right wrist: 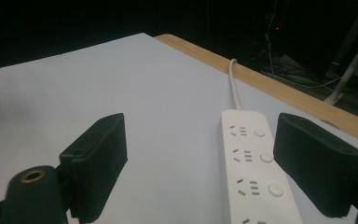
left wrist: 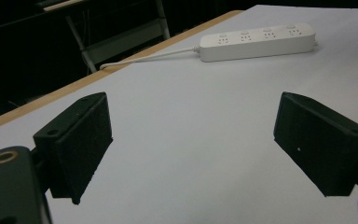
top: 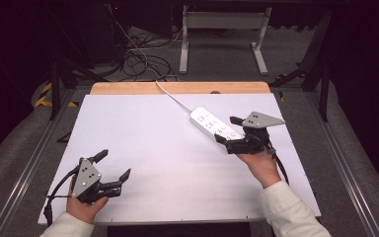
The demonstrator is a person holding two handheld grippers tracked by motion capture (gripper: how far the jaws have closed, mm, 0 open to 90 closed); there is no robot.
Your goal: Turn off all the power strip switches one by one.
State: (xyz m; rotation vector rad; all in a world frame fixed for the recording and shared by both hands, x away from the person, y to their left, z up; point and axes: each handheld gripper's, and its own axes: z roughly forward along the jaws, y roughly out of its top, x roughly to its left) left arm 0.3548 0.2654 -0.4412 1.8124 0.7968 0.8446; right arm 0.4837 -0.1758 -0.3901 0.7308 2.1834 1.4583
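both jaws spread: left hand-held gripper [top: 112, 166] over bare table [top: 168, 163], right hand-held gripper [top: 228, 129] straddling the power strip [top: 215, 124].

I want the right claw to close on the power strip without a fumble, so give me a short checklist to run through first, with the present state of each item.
1. Right claw open: ok, its jaws stand wide apart.
2. Power strip between the jaws: ok, the near end lies between them, close to one jaw in the right gripper view.
3. Strip flat on the table: ok, sockets facing up.
4. White cord free of the jaws: ok, it runs off the far edge.
5. Left claw out of the way: ok, open, at the near left corner.
6. Anything plugged into the strip: ok, sockets show bare.
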